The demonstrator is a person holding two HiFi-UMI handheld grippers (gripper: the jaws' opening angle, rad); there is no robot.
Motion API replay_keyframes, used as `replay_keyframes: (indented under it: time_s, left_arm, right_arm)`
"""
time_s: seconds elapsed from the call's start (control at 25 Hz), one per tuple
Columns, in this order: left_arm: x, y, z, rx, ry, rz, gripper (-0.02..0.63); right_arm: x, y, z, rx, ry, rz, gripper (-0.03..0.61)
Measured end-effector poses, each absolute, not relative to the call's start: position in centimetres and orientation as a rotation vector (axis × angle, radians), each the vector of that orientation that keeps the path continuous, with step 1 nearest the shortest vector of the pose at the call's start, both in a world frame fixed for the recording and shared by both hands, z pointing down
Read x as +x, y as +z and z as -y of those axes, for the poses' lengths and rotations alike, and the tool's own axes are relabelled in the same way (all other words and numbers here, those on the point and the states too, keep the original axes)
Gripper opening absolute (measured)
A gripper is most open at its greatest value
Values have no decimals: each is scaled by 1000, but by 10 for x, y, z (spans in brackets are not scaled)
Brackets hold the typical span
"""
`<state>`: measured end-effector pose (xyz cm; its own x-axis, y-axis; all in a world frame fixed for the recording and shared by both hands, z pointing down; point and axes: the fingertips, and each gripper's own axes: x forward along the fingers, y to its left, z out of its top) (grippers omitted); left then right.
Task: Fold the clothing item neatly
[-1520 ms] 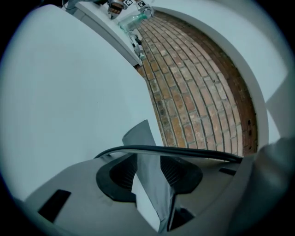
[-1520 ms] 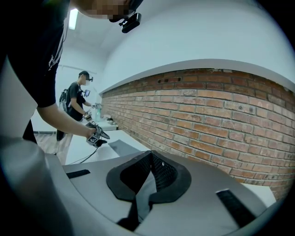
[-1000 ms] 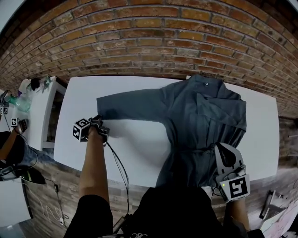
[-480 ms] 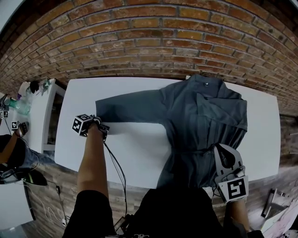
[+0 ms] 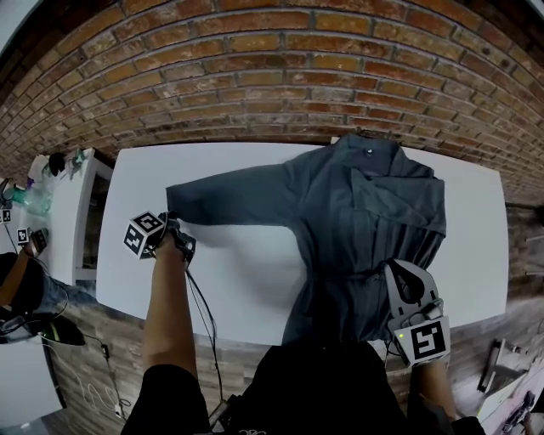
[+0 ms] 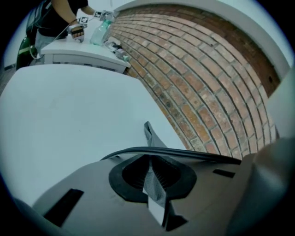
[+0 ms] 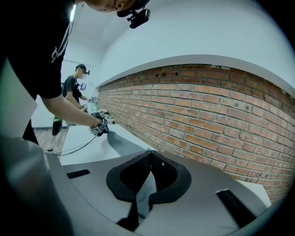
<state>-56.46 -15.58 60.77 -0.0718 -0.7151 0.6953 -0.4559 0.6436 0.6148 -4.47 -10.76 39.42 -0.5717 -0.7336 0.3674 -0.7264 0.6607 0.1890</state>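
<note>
Left gripper (image 5: 173, 224) – closed on the cuff end of the jacket's sleeve (image 5: 238, 194). Its jaws had just been closing, and the left gripper view showed a thin fold of grey fabric (image 6: 155, 186) pinched between the pads, with a short tip of cloth poking out past them. Marker cube (image 5: 143, 234) sat on the outer side of this gripper. From it the sleeve ran straight across the white table (image 5: 246, 276) toward the right gripper's side, where it joined the jacket (image 5: 365, 212).

Right gripper (image 5: 405, 273) – jaws together on the jacket's near lower edge; the right gripper view showed grey cloth (image 7: 144, 190) caught between the pads. Jacket body lay flat beyond this gripper, collar at the far end next to the brick wall (image 5: 255, 85), the other sleeve folded across the chest.

Beyond the left gripper, past the table edge, stood a white side cabinet (image 6: 83, 54) with a clear bottle (image 6: 99, 32) on it. A second person (image 6: 64, 14) stood at that cabinet.
</note>
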Motion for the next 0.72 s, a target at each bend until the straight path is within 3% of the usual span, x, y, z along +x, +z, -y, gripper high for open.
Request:
replay_keyframes:
  time_s: [0.28,0.72]
  left_arm:
    - [-519,518,204,1329,-175,1781,20]
    - [-374,415,249,1839,195,1773,20]
  right_arm:
    - [-39,395,108,1147,-20,2469,2]
    - [8,399,97,1230,19,2451,2]
